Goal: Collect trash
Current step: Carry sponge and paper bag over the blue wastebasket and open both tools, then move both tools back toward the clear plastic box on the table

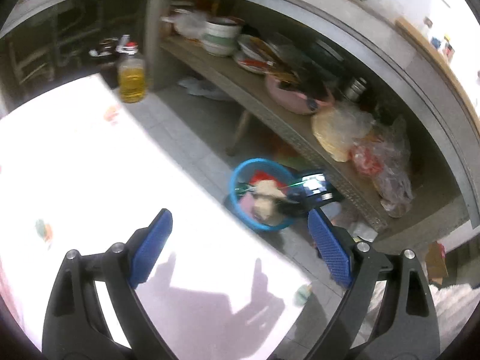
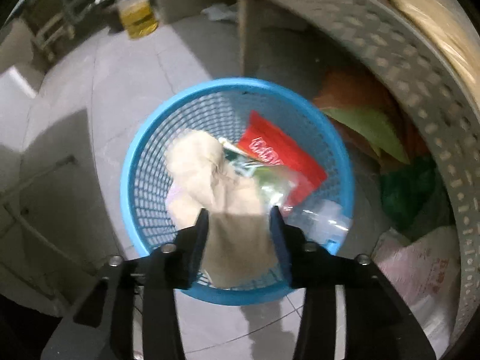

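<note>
A blue mesh basket stands on the tiled floor beside a shelf unit, and also shows in the left wrist view. It holds a red wrapper, clear plastic and other scraps. A crumpled beige paper hangs over the basket between the fingers of my right gripper. The jaws stand apart and the paper looks loose. My left gripper is wide open and empty above the edge of a white table. From there I see the right gripper over the basket with the beige paper.
A bottle of yellow oil stands on the floor by a shelf post. The shelf carries stacked bowls, a pink bowl and plastic bags. Green and orange bags lie under it beside the basket.
</note>
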Demonstrator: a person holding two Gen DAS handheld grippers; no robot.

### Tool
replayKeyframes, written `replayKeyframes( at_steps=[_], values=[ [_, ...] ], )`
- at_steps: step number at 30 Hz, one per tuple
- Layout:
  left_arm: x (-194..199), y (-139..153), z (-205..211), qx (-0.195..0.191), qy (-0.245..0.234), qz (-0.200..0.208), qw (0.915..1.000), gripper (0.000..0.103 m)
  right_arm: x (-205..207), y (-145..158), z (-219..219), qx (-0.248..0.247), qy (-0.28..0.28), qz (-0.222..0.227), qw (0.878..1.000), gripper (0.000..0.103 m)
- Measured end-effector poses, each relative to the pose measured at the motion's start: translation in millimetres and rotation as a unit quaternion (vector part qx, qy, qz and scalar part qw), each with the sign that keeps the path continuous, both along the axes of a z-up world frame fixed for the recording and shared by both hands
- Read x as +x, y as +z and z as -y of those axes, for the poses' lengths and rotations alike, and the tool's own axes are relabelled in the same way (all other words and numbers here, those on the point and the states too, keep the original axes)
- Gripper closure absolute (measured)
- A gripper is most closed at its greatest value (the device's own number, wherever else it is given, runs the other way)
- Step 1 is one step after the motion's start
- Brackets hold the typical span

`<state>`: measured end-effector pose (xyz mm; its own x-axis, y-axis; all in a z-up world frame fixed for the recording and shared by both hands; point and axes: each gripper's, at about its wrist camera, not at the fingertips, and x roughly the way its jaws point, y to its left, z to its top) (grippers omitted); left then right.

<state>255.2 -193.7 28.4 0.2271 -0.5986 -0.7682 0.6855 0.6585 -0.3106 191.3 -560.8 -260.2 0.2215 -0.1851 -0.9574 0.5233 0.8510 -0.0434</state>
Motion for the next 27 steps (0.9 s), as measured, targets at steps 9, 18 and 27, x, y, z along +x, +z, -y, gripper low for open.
replayKeyframes(
  at_steps=[9, 18, 27],
  values=[
    [-7, -2, -96, -0.033, 0.08, 0.009, 0.9962, 0.015, -25, 29, 14, 0.037, -0.017, 0.074, 0.996, 0.055],
    [-23, -5, -143, -0.033, 0.112, 0.018, 0.993, 0.015, 4, -56, -1, 0.064, -0.021, -0.052, 0.996, 0.091],
    [-28, -12, -176, -0.038, 0.143, 0.008, 0.9889, 0.015, -11, -42, 6, 0.092, -0.048, -0.045, 0.994, 0.072]
  ],
)
